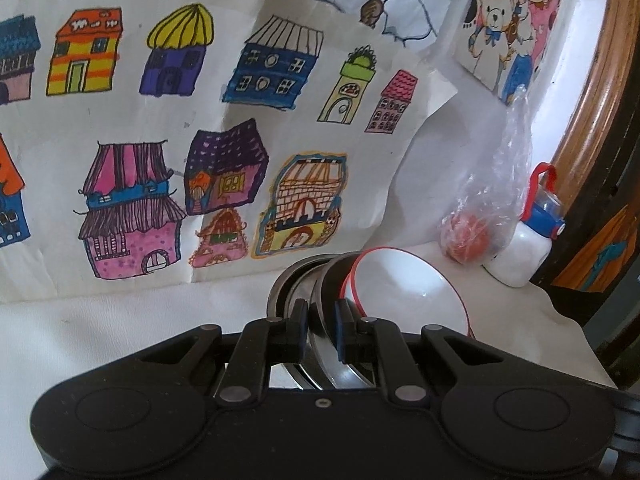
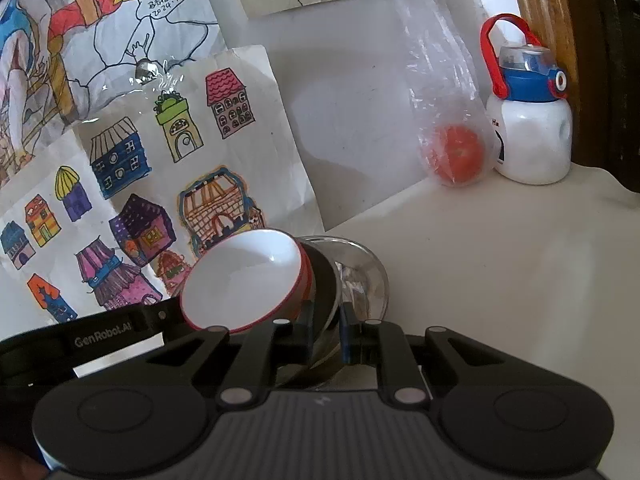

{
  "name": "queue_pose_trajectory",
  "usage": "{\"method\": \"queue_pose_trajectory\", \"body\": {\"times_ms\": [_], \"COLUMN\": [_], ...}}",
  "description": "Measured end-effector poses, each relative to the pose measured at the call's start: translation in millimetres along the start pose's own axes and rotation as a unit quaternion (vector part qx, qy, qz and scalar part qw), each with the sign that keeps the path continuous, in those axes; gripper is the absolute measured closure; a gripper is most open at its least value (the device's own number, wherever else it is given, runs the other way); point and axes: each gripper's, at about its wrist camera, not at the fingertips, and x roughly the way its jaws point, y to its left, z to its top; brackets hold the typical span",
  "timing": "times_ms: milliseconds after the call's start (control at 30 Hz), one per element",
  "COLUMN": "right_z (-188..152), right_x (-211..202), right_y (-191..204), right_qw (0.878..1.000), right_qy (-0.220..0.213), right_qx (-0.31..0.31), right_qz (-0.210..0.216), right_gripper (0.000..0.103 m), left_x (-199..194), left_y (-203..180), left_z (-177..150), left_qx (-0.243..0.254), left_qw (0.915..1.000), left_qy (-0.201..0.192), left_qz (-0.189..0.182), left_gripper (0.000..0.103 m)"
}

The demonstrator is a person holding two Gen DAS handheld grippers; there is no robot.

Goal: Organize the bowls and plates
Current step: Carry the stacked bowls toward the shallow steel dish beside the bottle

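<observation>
Left wrist view: the left tool [image 1: 320, 326] is clenched on the rim of a steel plate [image 1: 320, 344], its two fingers nearly together with the thin metal edge pinched between them. The plate stands tilted up on edge, not flat. A second steel dish [image 1: 282, 284] sits just behind it, to the left of the tool's tips. Resting in the plate, just right of the tips, is a white bowl with a red rim [image 1: 408, 288], its opening turned toward the right. Beyond the tool lies the white desk [image 1: 120, 332]. Far ahead and to the right, a clear plastic bag [image 1: 496, 184] holds a red round fruit [image 1: 466, 240], with a white bottle with a blue cap [image 1: 524, 248] beside it. House drawings [image 1: 192, 128] cover the wall ahead.

Right wrist view: the right tool [image 2: 326, 326] is likewise clenched on the steel plate's [image 2: 322, 292] edge. The bowl [image 2: 244, 280] leans just left of its tips, and a shiny steel dish [image 2: 364, 276] shows behind, to the right. The other tool's black arm [image 2: 112, 328] enters from the left. The bag [image 2: 436, 80], fruit [image 2: 458, 154] and bottle [image 2: 530, 136] stand well ahead to the right on the desk [image 2: 500, 260].
</observation>
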Motion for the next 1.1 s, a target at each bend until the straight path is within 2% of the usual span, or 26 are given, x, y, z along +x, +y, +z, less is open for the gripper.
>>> {"method": "queue_pose_trajectory", "body": {"times_ms": [100, 567, 1100], "right_z": [2, 9, 7], "right_x": [3, 12, 14], "right_y": [2, 1, -4], "right_qw": [1.000, 1.000, 0.999], "right_qy": [-0.001, -0.015, -0.026], "right_qx": [-0.005, -0.007, 0.013], "right_qz": [-0.001, 0.008, 0.019], "right_gripper": [0.088, 0.090, 0.091], "left_x": [5, 26, 26], "left_y": [1, 5, 12], "left_z": [1, -1, -2], "left_qx": [-0.005, -0.020, -0.046], "left_qw": [1.0000, 0.9997, 0.9989], "left_qy": [0.003, 0.011, 0.000], "left_qz": [0.001, 0.011, 0.000], "left_gripper": [0.086, 0.088, 0.087]}}
